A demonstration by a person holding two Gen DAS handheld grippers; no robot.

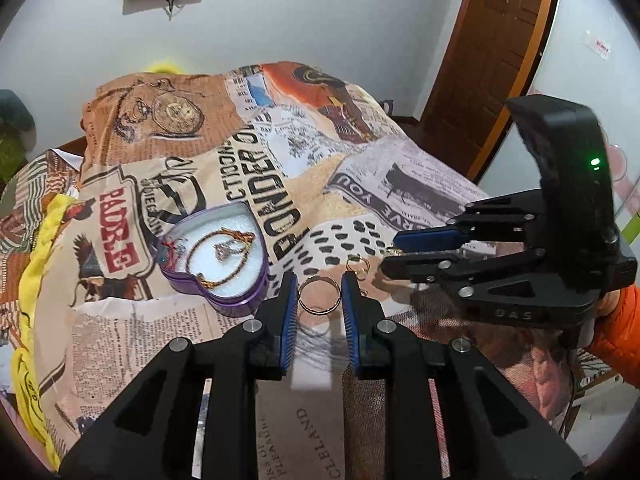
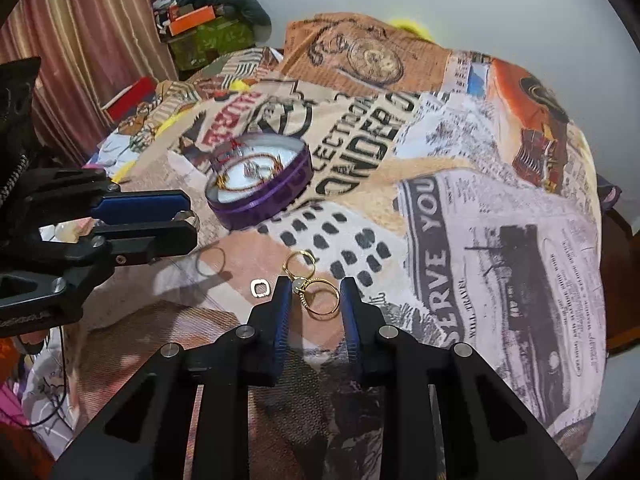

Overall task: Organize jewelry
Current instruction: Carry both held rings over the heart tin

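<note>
**A:** What did you have nearest to you on the left side?

**B:** My left gripper (image 1: 320,294) sat low over the printed cloth (image 1: 360,184), fingers spread apart and holding nothing. A plain gold ring (image 1: 319,294) lay flat on the cloth between the blue pads (image 1: 289,320), and I could not tell whether either pad touched it.

**A:** And the right side?

**B:** My right gripper (image 2: 313,298) was likewise parted, empty. Between its fingertips lay a gold ring with a beaded edge (image 2: 320,297), overlapping a second small gold ring (image 2: 298,263) just beyond it. A little silver link (image 2: 260,288) rested on the cloth just left of the left fingertip. Farther left a thin wire hoop (image 2: 211,262) lay near the other gripper's tip.

**A:** Where were the two grippers relative to each other?

**B:** Close together. From the left wrist view, the right gripper came in from the right, its tips just beyond and right of mine, with small gold rings (image 1: 357,268) between the two.

**A:** And the box?

**B:** The purple heart-shaped tin (image 1: 218,258) stood open farther out, to the left. Inside, on white padding, lay a gold chain (image 1: 224,248) looped around a silver stone-set ring (image 1: 224,251), with some red and blue pieces (image 1: 170,252) at its left edge.

**A:** Beyond that?

**B:** A white wall and a brown wooden door (image 1: 492,60) at far right.
</note>
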